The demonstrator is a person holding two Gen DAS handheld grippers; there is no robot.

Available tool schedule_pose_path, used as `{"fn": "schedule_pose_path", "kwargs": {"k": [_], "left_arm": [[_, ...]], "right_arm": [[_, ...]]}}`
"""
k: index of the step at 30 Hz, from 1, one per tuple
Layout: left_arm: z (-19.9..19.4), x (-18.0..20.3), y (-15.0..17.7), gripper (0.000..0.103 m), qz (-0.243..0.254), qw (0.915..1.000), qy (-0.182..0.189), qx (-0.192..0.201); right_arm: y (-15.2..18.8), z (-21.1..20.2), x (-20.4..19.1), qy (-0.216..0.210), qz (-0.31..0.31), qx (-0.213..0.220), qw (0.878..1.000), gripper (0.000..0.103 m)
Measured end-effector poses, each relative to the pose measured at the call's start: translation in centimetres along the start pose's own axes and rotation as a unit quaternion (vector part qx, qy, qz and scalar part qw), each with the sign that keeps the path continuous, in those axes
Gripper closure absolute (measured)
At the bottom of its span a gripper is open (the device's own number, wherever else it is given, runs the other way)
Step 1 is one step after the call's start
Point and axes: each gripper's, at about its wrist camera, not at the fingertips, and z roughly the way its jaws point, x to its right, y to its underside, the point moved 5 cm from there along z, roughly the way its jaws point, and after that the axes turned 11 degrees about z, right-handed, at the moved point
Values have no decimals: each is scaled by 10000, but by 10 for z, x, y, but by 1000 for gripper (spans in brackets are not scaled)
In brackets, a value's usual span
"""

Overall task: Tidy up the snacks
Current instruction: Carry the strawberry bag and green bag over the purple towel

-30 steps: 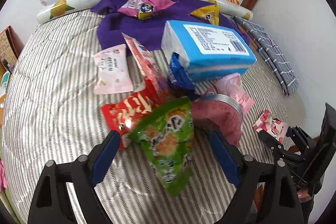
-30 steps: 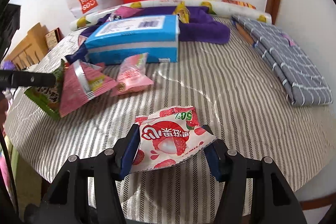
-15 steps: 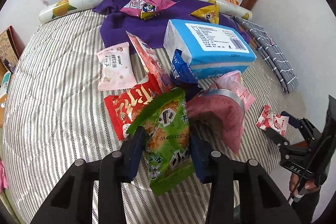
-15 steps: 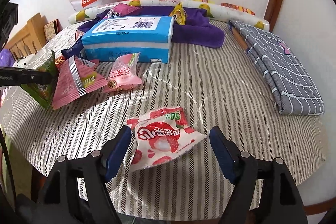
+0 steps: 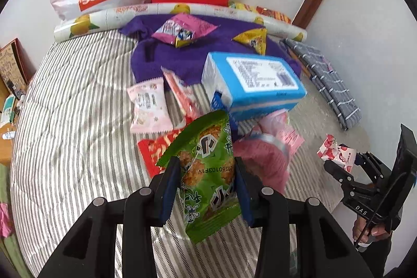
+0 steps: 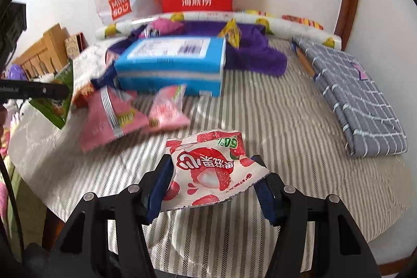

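Presently, the left gripper (image 5: 207, 189) is found clenched on the green snack packet (image 5: 206, 173), which is gripped across its middle and appears raised clear of the striped bed cover (image 5: 73, 121), above the heap of packets near the middle of the bed. The right gripper (image 6: 213, 186) is set around the strawberry snack packet (image 6: 211, 173) towards the bed's near edge; its jaws stand against the packet's two sides, but whether they have closed fully cannot be told, and the packet seems to rest on the cover.

It is judged that the step in hand is the lifting of both packets for sorting. The green packet is soft and crinkly, so a moderate grip should be kept and the lift made straight upward, in order that the red packet (image 5: 153, 150) and the pink triangular packet (image 6: 112, 119) just beside it are not dragged along. The right grasp should be confirmed firm before raising, since a flat foil packet may slip or fold. The blue box (image 5: 252, 80) should be avoided.
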Motion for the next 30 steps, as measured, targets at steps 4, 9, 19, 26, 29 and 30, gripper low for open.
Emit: {"fn": "schedule_pose_path", "kwargs": {"k": [4, 9, 19, 26, 29, 30], "left_arm": [[-5, -3, -17, 64, -68, 9999, 44, 127], [-6, -3, -42, 64, -53, 9996, -21, 262], [-1, -6, -89, 64, 41, 9990, -104, 431], [4, -15, -119, 64, -48, 9981, -46, 612], [9, -19, -130, 64, -99, 9976, -55, 677], [12, -22, -134, 64, -120, 9974, -61, 701]], "right_arm": [[-24, -9, 1, -12, 109, 211, 9997, 43], [-59, -13, -2, -96, 252, 451, 9986, 43], [-121, -1, -23, -140, 258, 662, 9974, 43], [-155, 18, -35, -103, 198, 693, 9973, 43], [-170, 28, -37, -95, 225, 713, 9972, 43], [-173, 31, -38, -98, 237, 711, 9971, 43]]}}
